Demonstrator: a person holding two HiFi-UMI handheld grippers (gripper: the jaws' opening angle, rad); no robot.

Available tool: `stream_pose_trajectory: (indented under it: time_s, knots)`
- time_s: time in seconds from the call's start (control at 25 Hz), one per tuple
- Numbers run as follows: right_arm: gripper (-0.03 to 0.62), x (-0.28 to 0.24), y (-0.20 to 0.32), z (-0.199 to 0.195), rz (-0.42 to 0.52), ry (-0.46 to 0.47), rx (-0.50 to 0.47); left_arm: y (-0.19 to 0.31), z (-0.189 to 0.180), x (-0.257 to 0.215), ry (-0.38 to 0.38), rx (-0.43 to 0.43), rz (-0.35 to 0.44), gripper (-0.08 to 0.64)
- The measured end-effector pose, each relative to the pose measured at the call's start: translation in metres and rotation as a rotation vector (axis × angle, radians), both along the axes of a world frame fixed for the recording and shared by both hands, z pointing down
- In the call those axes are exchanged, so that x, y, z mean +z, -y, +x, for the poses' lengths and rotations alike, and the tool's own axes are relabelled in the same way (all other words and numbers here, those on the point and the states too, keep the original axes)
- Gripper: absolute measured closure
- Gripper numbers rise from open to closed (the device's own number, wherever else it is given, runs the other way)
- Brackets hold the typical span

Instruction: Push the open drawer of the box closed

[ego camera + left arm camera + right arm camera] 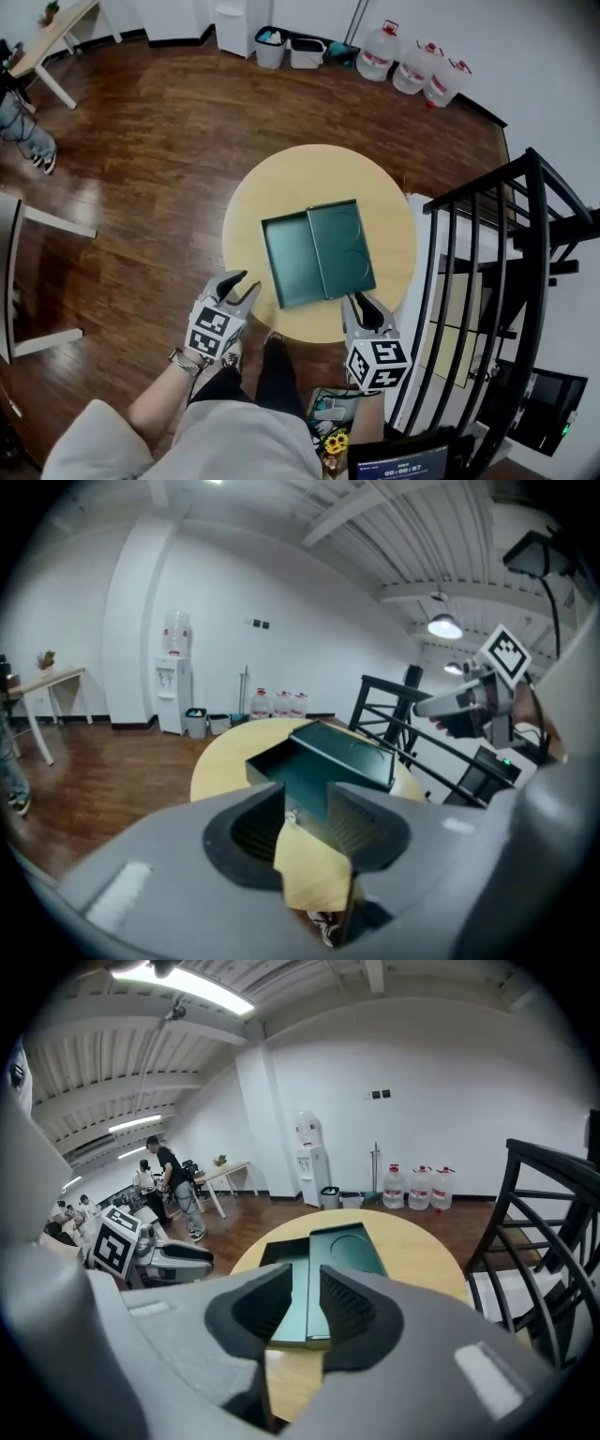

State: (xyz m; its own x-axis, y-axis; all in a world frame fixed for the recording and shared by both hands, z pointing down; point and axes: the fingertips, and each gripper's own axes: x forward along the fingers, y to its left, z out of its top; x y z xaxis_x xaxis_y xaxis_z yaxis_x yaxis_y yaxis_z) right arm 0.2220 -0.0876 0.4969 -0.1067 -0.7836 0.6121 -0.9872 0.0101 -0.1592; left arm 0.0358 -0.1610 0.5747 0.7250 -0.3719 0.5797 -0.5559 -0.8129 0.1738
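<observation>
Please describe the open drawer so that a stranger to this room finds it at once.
On the dark wood floor stands a round pale table; a flat dark green box lies on it. The drawer is the hollow tray sticking out of the box's left side in the head view: open on top, while the box has a closed top with pressed circles.

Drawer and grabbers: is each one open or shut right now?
drawer: open, slid out of the box
left gripper: open, nothing between its jaws
right gripper: open, nothing between its jaws
</observation>
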Motion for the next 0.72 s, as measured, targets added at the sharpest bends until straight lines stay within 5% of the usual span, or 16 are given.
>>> stream_pose_trajectory:
  time_s: [0.32,0.56,0.72]
  knots:
    - [0.506,0.048,0.025,0.012,-0.138,-0.085,-0.137,0.006,0.005,0.042,0.057,-0.116,-0.074,0.411]
    - [0.506,0.075,0.031,0.014,-0.192,-0.06,-0.16,-0.001,0.017,0.068,0.078,-0.094,-0.115,0.413]
    - [0.502,0.086,0.035,0.013,-0.231,-0.054,-0.169,0.003,0.021,0.074,0.093,-0.03,-0.054,0.413]
